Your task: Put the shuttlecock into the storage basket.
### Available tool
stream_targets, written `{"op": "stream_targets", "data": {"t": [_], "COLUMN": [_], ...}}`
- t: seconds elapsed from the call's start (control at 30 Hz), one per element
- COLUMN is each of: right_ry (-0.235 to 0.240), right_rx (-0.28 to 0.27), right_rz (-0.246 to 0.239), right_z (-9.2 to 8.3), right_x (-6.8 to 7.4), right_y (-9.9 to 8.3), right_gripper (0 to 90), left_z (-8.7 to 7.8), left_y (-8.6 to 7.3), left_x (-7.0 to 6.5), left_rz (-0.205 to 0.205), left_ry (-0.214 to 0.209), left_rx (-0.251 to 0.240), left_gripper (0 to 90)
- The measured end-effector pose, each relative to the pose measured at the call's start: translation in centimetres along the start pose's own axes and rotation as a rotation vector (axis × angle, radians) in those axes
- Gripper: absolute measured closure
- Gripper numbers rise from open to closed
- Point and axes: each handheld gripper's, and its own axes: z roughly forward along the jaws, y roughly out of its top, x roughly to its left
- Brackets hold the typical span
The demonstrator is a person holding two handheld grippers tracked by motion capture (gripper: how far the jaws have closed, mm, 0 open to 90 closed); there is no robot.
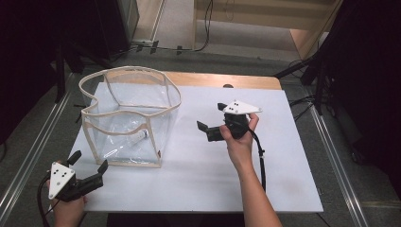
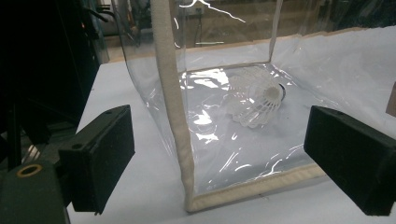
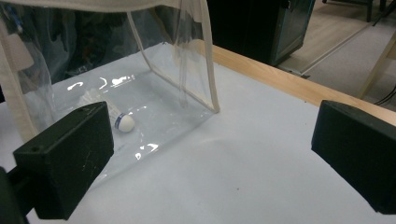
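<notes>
Lying inside clear bag [image 1: 127, 118]: shuttlecock [image 2: 254, 100] (both tools open)

- The left gripper [image 1: 89, 166] sits low at the near left, held from below by the left hand [image 1: 68, 210], jaws spread wide.
- The right gripper [image 1: 211, 119] is held mid-table by the right hand [image 1: 239, 142], forearm stretched forward, jaws wide apart.

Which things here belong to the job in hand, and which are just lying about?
In the job:
- clear bag, standing open on the table
- shuttlecock, lying inside the bag
- left gripper, open, near the bag's corner
- right gripper, open, beside the bag

Lying about:
- cables on the floor beyond the table
</notes>
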Motion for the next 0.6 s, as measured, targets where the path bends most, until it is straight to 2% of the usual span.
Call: {"op": "stream_targets", "data": {"t": [0.6], "right_ry": [-0.018], "right_rx": [0.007], "right_rz": [0.030], "right_z": [-1.1], "right_x": [-0.9], "right_y": [-2.8], "right_gripper": [0.0], "left_z": [0.0], "left_y": [0.0], "left_x": [0.0], "left_rz": [-0.001], "left_ry": [0.000], "left_rx": [-0.001], "left_gripper": [9.2]}}
